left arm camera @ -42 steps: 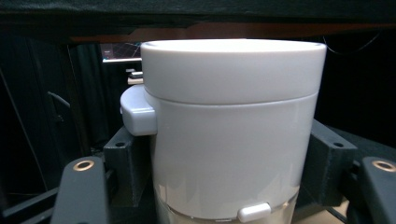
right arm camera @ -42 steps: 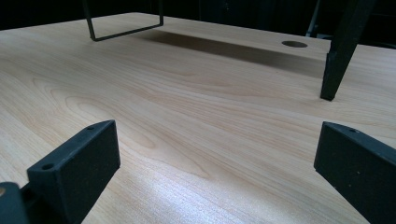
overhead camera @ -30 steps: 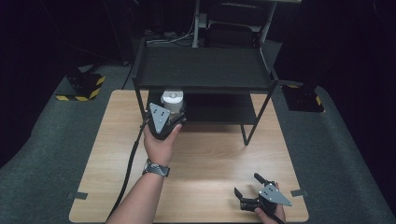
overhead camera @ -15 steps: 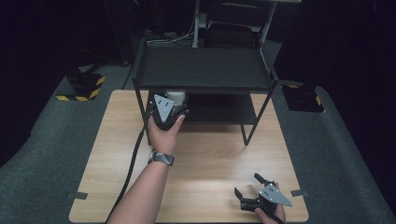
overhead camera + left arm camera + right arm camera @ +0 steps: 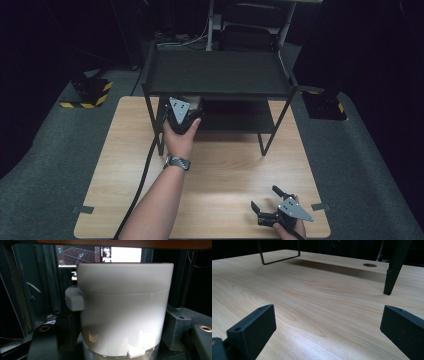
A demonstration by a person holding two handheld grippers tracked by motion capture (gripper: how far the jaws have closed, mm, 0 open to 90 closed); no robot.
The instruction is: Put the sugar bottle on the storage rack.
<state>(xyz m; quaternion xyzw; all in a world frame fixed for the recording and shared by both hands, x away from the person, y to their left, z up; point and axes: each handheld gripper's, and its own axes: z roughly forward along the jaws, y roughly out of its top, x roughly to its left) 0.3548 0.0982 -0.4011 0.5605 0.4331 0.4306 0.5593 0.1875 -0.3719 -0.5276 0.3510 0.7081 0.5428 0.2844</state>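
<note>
A white lidded container [image 5: 125,310] with a small side tab stands upright between the jaws of my left gripper [image 5: 112,340], which is shut on it. From above, the left gripper [image 5: 183,111] reaches into the black two-shelf rack [image 5: 220,72], and the container [image 5: 193,102] is tucked under the top shelf, over the lower shelf [image 5: 240,117]. Whether it touches the lower shelf I cannot tell. My right gripper [image 5: 265,197] lies at the table's front right, open, with bare wood between its jaws [image 5: 328,325].
The wooden table [image 5: 225,170] has free room in front of the rack. A rack leg [image 5: 393,267] and a round table hole [image 5: 370,265] lie ahead of the right gripper. Black-and-yellow striped blocks [image 5: 90,92] sit on the floor.
My left gripper has carried the white container forward, away from the person, from in front of the rack to under its top shelf. The right gripper has stayed put.
</note>
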